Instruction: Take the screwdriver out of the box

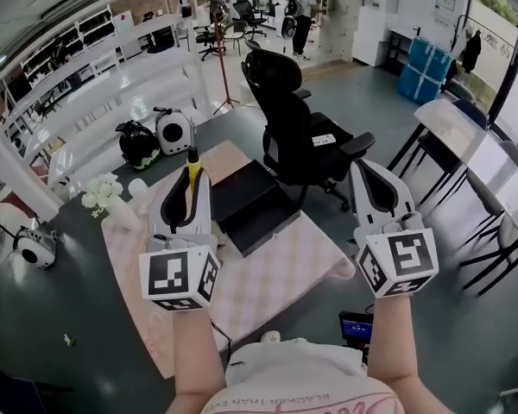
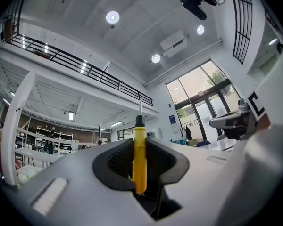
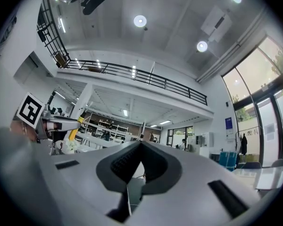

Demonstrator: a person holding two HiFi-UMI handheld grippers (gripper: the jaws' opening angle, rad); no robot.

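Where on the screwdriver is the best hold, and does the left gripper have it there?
Best on the yellow handle of the screwdriver, from the sides, across its length: it is thicker than the thin shaft. The left gripper has it so, upright between its fingers.

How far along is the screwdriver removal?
Done: the screwdriver is out of the black box, clamped in the left gripper and held clear above it. In hand: just that; the right gripper is shut and empty. Left: probably only setting it down.
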